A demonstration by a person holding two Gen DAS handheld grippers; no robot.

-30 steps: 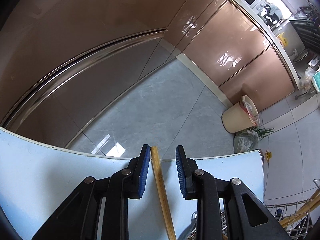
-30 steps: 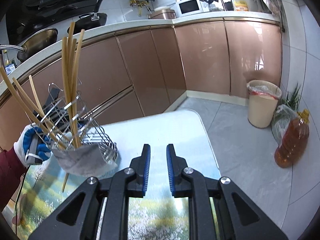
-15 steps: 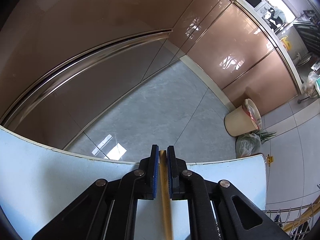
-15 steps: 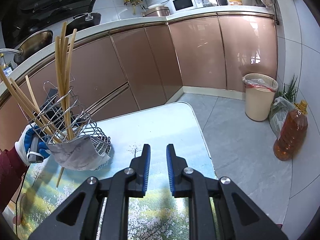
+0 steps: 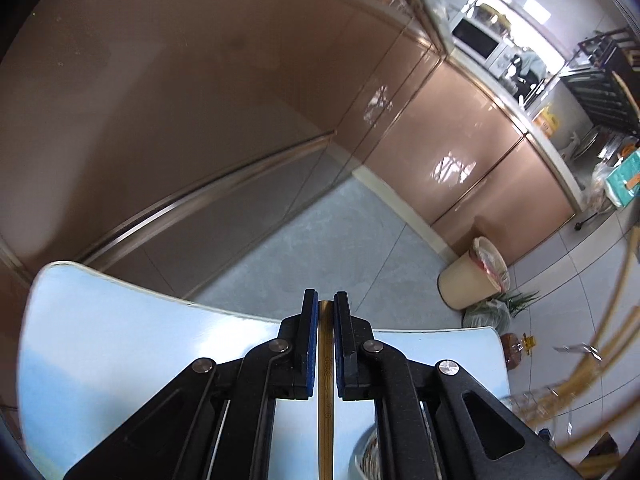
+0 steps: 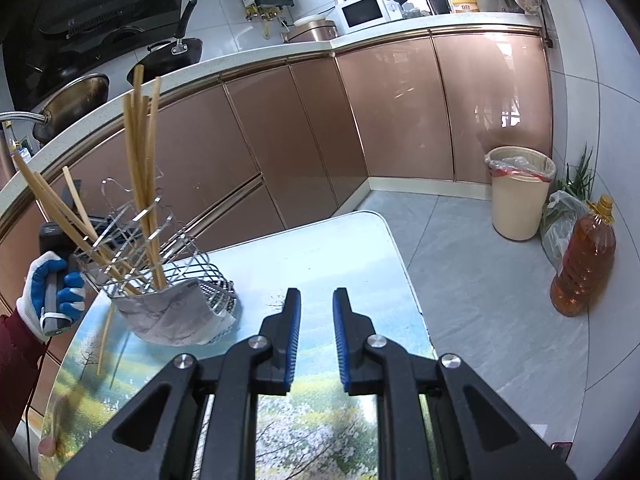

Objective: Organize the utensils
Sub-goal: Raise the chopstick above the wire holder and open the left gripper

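My left gripper (image 5: 326, 320) is shut on a thin wooden chopstick (image 5: 326, 400), which runs straight back between the blue pads, above the pale blue table (image 5: 120, 340). In the right wrist view a wire utensil rack (image 6: 160, 256) stands on the table with several chopsticks (image 6: 140, 160) upright in it and a grey cloth (image 6: 172, 316) around its base. A gloved hand (image 6: 44, 296) grips the left tool behind the rack. One chopstick (image 6: 105, 340) slants just left of the cloth. My right gripper (image 6: 316, 320) hovers over the table, jaws slightly apart and empty.
The table's curved far edge (image 6: 396, 248) drops to a grey tiled floor. A beige waste bin (image 6: 520, 196), a bag of greens (image 6: 560, 216) and an oil bottle (image 6: 582, 264) stand by the copper cabinets (image 6: 400, 112). A blurred wooden utensil (image 6: 52, 440) lies near the left edge.
The left jaws closed on the chopstick, then the left gripper rose with it, leaving the table lower in view. The right gripper stayed about where it was.
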